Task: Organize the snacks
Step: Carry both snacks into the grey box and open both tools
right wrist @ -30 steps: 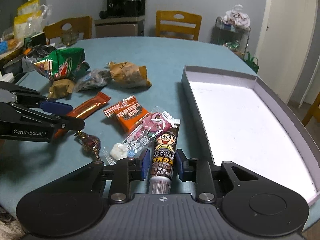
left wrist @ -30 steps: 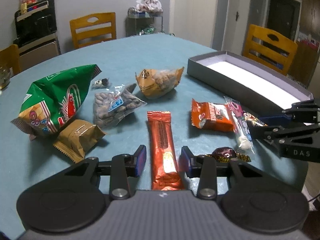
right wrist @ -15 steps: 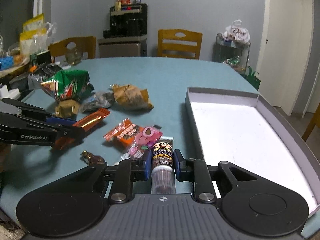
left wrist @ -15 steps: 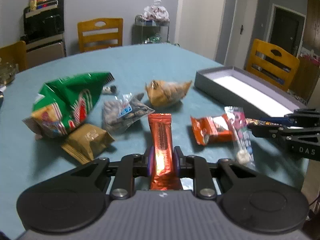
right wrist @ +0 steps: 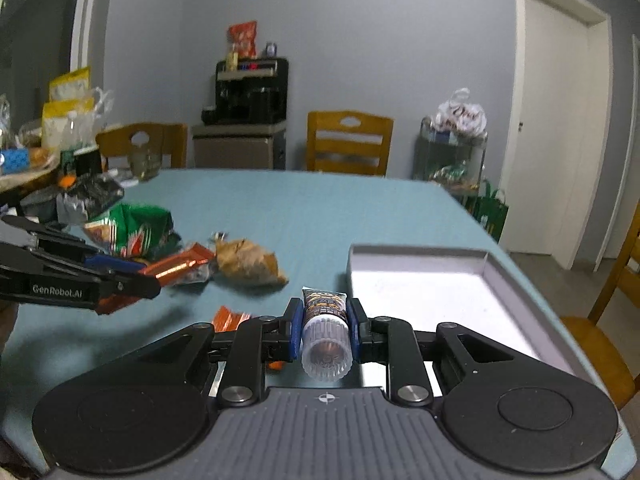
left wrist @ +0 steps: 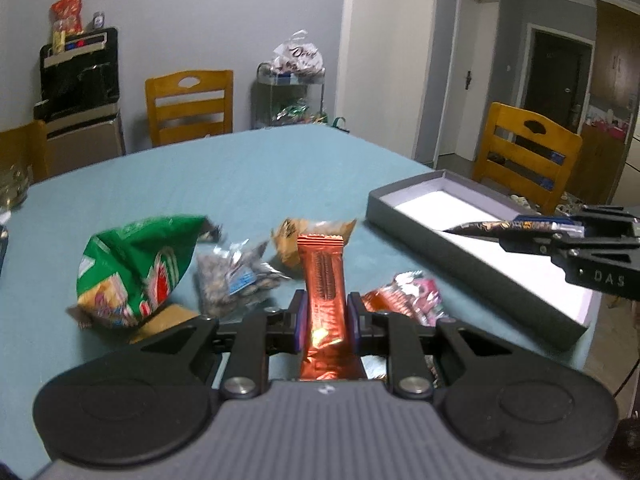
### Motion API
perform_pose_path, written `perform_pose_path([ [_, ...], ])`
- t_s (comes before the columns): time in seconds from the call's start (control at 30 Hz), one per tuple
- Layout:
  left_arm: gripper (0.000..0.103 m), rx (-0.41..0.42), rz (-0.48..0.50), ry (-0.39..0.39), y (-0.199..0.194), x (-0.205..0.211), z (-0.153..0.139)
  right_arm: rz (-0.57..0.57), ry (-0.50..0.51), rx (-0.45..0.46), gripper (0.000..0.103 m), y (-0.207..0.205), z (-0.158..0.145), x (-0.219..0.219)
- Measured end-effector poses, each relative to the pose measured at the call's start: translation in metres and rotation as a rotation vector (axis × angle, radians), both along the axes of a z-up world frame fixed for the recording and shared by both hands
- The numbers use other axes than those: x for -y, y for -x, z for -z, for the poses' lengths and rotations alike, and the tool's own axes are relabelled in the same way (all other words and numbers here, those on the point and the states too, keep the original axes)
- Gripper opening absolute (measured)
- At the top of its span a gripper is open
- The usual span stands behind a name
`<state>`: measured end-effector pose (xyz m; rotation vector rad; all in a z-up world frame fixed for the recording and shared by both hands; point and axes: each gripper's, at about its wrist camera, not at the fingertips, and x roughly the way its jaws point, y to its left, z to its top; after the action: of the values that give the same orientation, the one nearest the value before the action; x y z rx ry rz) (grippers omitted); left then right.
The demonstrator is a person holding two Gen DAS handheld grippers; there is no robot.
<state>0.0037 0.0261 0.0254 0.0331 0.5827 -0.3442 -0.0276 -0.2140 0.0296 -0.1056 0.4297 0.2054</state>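
Observation:
My left gripper (left wrist: 323, 316) is shut on a long orange-red foil snack bar (left wrist: 322, 280) and holds it lifted above the table; it also shows in the right wrist view (right wrist: 176, 270). My right gripper (right wrist: 323, 326) is shut on a brown chocolate tube with a clear cap (right wrist: 325, 330), held near the grey box's (right wrist: 500, 264) near left corner. In the left wrist view the tube (left wrist: 496, 227) hangs over the box (left wrist: 472, 268). On the table lie a green chip bag (left wrist: 132, 268), a clear nut bag (left wrist: 234, 276), a tan bag (left wrist: 292, 236) and an orange and pink packet (left wrist: 404, 300).
The round table has a teal cloth (left wrist: 248, 176). Wooden chairs (left wrist: 190, 106) (left wrist: 524, 156) stand around it. A black appliance (left wrist: 78, 76) and a rack with bags (left wrist: 294, 92) stand at the back wall. Clutter (right wrist: 76, 196) lies at the table's far left.
My left gripper closed on the foil bar and lifted it. My right gripper lifted the tube off the table and carried it up toward the box.

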Motion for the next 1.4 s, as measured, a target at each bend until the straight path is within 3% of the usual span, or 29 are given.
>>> perform_pose_path([
  [0.3,0.018,0.038,0.070,0.016,-0.008,0.029,-0.032,0.061,-0.010,0.053,0.024,0.005,-0.011,0.027],
  [0.63,0.018,0.029,0.227,-0.015,-0.030,0.123,-0.042,0.204,-0.027,0.045,0.024,0.006,0.006,0.088],
  [1.0,0.018,-0.059,0.380,-0.043,-0.038,0.240,-0.005,0.284,-0.042,-0.024,0.024,-0.001,0.041,0.137],
  [1.4,0.018,-0.158,0.412,-0.071,-0.047,0.272,0.028,0.267,-0.037,-0.079,0.025,-0.008,0.061,0.148],
])
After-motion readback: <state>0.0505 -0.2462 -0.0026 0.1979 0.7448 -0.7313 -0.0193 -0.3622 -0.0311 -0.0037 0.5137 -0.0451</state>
